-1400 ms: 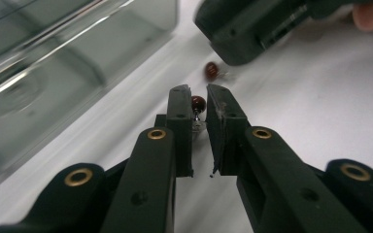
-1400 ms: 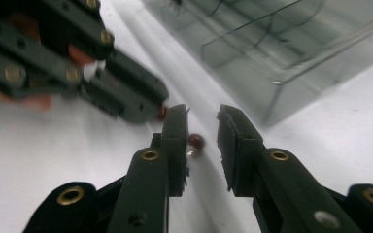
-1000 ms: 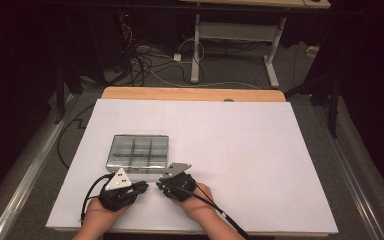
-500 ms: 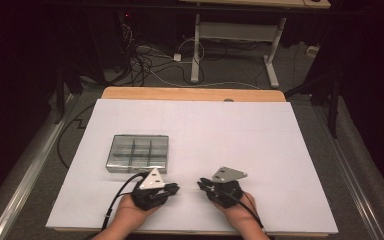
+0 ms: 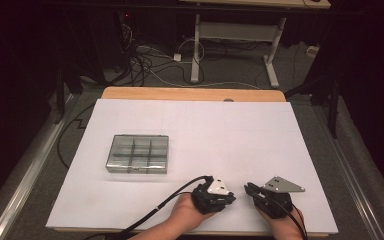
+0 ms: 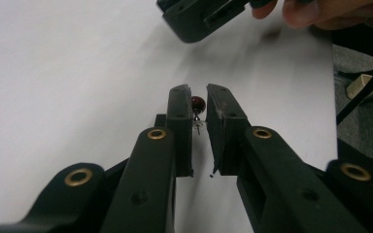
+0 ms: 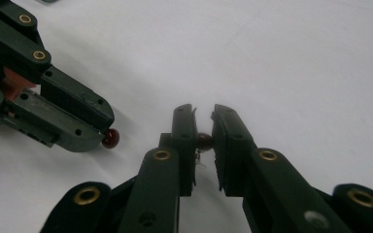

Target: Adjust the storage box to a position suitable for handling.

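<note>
Your two hands came in from the near edge of the table, side by side and just apart, low over the surface. Your left gripper [image 5: 228, 196] pointed toward the right one, and your right gripper [image 5: 250, 189] pointed back at it, tips near each other. In the left gripper view, your left jaws stood nearly closed, pinching a small dark red bead. In the right gripper view, your right jaws were likewise nearly closed on a bead.
</note>
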